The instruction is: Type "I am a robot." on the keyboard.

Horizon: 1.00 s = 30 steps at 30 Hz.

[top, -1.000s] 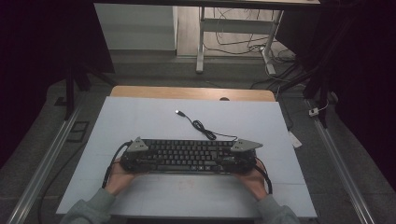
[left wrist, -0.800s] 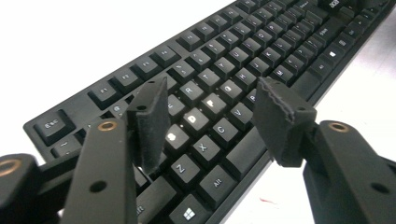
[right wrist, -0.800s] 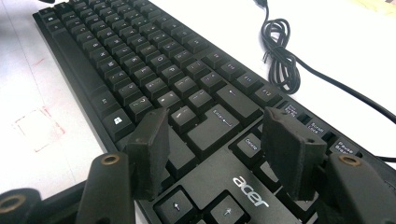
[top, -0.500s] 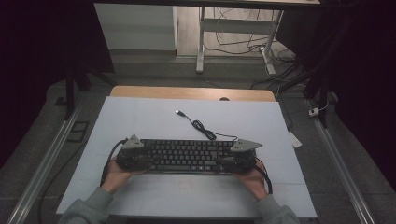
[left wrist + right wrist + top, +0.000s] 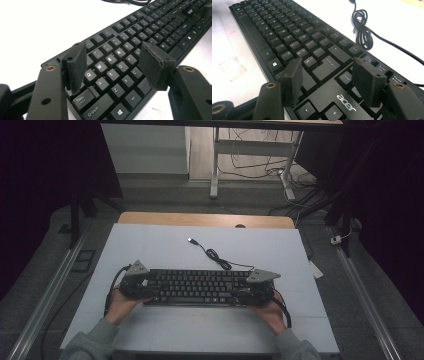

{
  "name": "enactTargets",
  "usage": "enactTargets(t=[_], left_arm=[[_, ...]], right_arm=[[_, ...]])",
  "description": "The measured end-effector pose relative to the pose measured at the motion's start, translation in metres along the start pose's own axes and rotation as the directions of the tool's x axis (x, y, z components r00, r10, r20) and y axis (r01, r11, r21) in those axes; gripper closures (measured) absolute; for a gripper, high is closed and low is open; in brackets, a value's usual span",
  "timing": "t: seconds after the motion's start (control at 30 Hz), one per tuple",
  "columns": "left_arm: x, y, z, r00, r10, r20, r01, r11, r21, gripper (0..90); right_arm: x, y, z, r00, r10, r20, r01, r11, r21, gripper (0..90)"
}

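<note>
Bracketing a black keyboard [image 5: 197, 287] lying flat on the white table [image 5: 150, 245], the left tool [image 5: 112, 66] has just been opening, its jaws wide above the keys; the right tool [image 5: 328, 80] hovers open over the other end, seemingly positioned for a level two-ended lift.

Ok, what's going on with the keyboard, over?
Left gripper just opening, right gripper open, over the ends. Keyboard flat on table. Cable loose behind.
</note>
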<state>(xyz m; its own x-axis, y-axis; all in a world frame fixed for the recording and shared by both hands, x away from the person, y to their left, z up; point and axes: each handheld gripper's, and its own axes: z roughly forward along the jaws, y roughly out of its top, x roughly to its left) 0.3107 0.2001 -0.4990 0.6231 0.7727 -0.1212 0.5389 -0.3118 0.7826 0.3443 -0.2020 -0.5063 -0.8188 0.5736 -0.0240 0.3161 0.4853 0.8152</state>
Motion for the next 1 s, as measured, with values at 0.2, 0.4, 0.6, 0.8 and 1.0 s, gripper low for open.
enactTargets(t=[0.2, 0.4, 0.6, 0.8, 1.0], left_arm=[[0.005, 0.000, -0.002, 0.9997, -0.013, -0.020, 0.013, 0.9999, 0.002, 39.7], [0.009, 0.000, -0.003, 0.9993, -0.021, -0.032, 0.021, 0.9998, 0.005, 40.2], [0.011, -0.001, -0.004, 0.9991, -0.021, -0.037, 0.022, 0.9998, 0.004, 43.9], [0.011, -0.002, -0.004, 0.9993, 0.007, -0.036, -0.006, 0.9998, 0.021, 56.2], [0.009, -0.004, 0.001, 0.9985, 0.048, -0.027, -0.046, 0.9971, 0.061, 73.2]], right_arm=[[0.000, 0.000, 0.000, 1.0000, 0.001, 0.001, -0.001, 1.000, 0.001, 41.8], [0.000, 0.000, 0.000, 1.0000, 0.001, 0.000, -0.001, 1.000, 0.004, 41.8], [0.000, 0.000, 0.000, 1.0000, 0.000, 0.000, 0.000, 1.000, 0.004, 41.8], [0.000, 0.000, 0.001, 1.0000, -0.002, 0.000, 0.002, 1.000, 0.010, 41.7], [0.000, 0.000, 0.001, 1.0000, -0.003, 0.000, 0.003, 1.000, 0.011, 41.7]])
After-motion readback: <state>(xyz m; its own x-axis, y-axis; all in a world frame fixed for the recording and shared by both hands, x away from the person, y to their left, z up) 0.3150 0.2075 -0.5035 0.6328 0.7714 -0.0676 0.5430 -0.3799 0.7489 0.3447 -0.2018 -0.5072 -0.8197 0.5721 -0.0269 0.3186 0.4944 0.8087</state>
